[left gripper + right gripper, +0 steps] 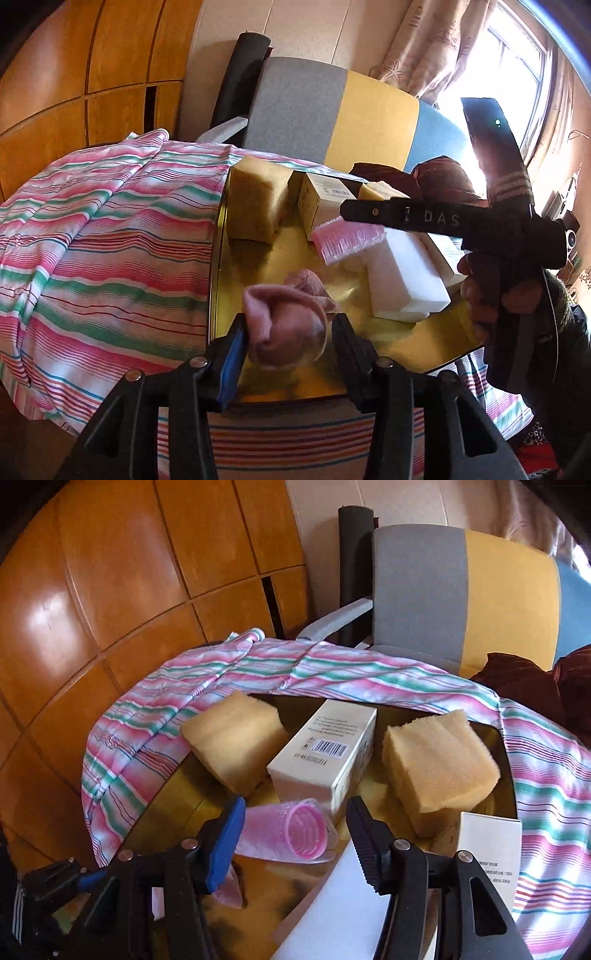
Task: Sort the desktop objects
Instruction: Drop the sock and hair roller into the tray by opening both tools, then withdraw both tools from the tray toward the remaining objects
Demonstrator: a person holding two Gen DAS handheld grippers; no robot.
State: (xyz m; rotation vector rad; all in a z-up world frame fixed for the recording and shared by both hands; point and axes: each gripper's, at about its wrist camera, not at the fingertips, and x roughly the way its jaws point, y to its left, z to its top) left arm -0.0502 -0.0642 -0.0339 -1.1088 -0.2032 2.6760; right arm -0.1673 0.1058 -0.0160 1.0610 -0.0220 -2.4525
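Left wrist view: the left gripper (290,336) has its fingers spread around a rolled pink sock (284,332), which lies on the gold tray (399,343); whether the pads press it I cannot tell. At 12 o'clock of the sock stands a sponge (256,199), at 1 o'clock a box (319,201), a pink roller (345,238) and a white block (404,275). At 3 o'clock a hand (491,291) holds the right gripper.

Right wrist view: the right gripper (295,834) is spread wide, fingers either side of the roller (291,832), apart from it. The box (325,753) lies at 12 o'clock, just behind the roller, between the sponge (234,738) and a second sponge (439,760). Striped cloth (147,716) rings the tray (177,805).
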